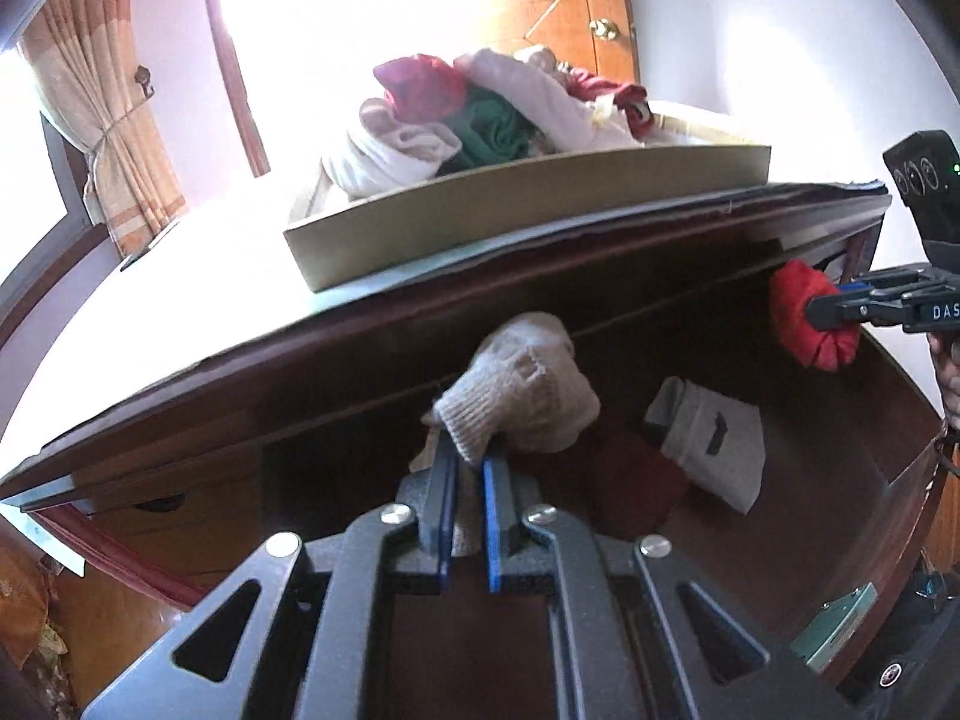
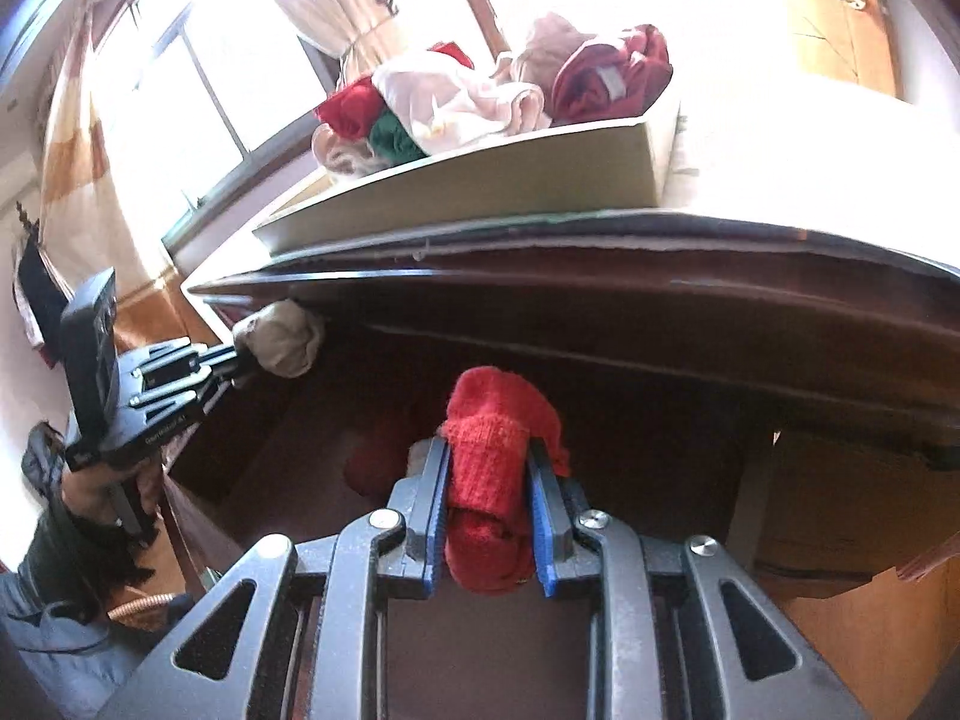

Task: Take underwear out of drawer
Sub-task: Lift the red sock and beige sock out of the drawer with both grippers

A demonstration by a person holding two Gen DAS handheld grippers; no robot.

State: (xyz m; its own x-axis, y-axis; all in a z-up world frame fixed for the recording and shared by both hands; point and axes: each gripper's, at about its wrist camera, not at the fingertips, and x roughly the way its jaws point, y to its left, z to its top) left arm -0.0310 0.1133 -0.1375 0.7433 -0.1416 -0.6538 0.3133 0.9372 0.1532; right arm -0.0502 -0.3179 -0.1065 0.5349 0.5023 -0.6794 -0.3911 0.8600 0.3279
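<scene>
Over the open drawer (image 1: 828,420) of a dark wooden dresser, both grippers have something pinched. Left gripper (image 1: 465,462) is squeezed tight on a corner of a beige knit piece (image 1: 522,384), which hangs bunched up off the tips just above the drawer's inside, right under the dresser's top edge. Right gripper (image 2: 489,462) is clamped on a red knit piece (image 2: 498,450), fabric stuffed between the blue pads (image 2: 435,516) and bulging out past the tips and down the back too; from the left wrist view you can see that same red bundle held up near the drawer's far right corner, close under the dresser top. Down in the drawer there's a folded grey-white garment (image 1: 714,444) with a small black mark on it, lying next to a dark red one (image 1: 642,480). Up on the dresser top (image 1: 180,312) sits a shallow cardboard tray (image 1: 480,228) piled with clothes (image 1: 474,114), red, green, white and pinkish. Curtains (image 1: 102,102) and a bright window are off to the left behind it all.
</scene>
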